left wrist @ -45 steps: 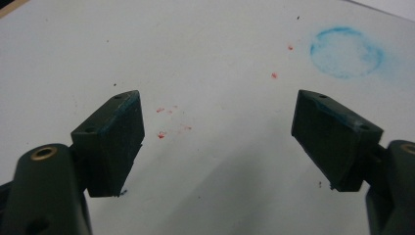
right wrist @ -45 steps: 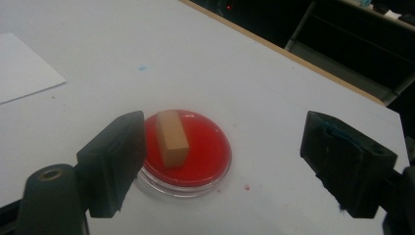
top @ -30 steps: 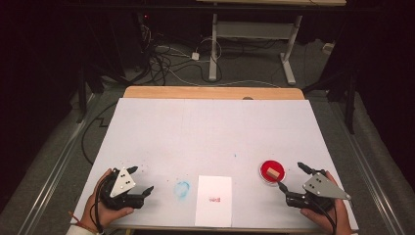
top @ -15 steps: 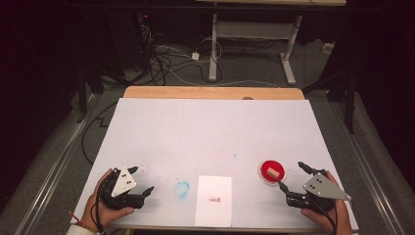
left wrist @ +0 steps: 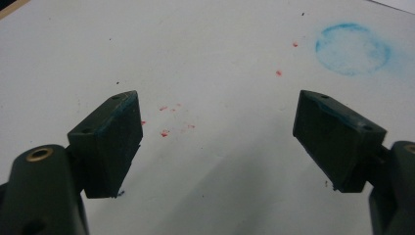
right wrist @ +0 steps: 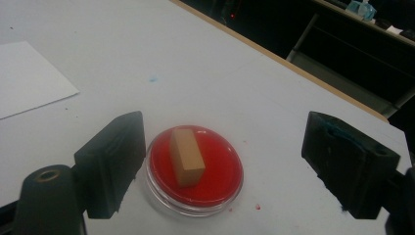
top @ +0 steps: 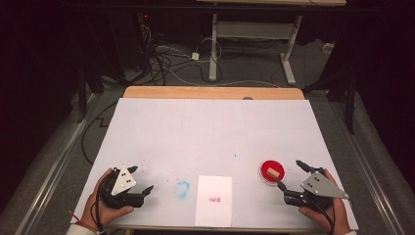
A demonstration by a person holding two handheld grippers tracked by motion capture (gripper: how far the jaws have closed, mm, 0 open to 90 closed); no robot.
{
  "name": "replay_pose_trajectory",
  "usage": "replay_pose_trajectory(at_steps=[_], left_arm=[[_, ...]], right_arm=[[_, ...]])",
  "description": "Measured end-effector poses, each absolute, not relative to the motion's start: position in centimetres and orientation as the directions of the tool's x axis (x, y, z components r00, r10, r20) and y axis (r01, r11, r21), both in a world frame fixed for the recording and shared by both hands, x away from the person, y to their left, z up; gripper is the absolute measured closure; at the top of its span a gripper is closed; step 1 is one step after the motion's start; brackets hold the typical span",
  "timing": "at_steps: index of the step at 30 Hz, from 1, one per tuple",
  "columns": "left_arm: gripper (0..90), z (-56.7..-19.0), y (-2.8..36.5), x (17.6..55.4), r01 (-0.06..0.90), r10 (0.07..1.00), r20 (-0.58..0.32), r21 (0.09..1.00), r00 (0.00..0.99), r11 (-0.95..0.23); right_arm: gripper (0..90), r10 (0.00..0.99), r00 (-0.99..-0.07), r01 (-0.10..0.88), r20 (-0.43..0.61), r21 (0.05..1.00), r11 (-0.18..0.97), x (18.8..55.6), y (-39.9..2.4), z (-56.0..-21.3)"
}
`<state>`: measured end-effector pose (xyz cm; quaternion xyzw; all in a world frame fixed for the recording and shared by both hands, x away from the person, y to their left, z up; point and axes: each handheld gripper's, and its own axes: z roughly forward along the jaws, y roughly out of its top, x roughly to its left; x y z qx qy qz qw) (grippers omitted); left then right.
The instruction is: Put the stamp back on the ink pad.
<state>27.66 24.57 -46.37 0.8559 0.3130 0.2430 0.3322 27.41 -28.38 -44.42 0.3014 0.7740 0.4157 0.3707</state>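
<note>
A small tan wooden block lies in a round red ink dish on the white table, near the front right. My right gripper stands open just behind the dish, its jaws wide on either side of it, touching nothing. A white sheet of paper with a small red stamp mark lies at the front centre. My left gripper rests open at the front left, jaws empty, over bare table with red specks. A blue ink ring marks the table between it and the paper.
The white table stretches far back to a wooden edge. Beyond it stand a desk frame and floor cables in the dark. A person's hands hold both grippers at the front edge.
</note>
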Motion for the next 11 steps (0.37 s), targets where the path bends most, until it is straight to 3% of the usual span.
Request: replay_pose_trajectory(at_steps=[11], left_arm=[[18.4,-46.48,25.21,27.23,0.397,0.718,0.199,0.721,0.667,-0.568]], right_arm=[[17.4,0.771,-0.552,0.134,-0.317,0.879,0.457,27.57,-27.96,-44.01]])
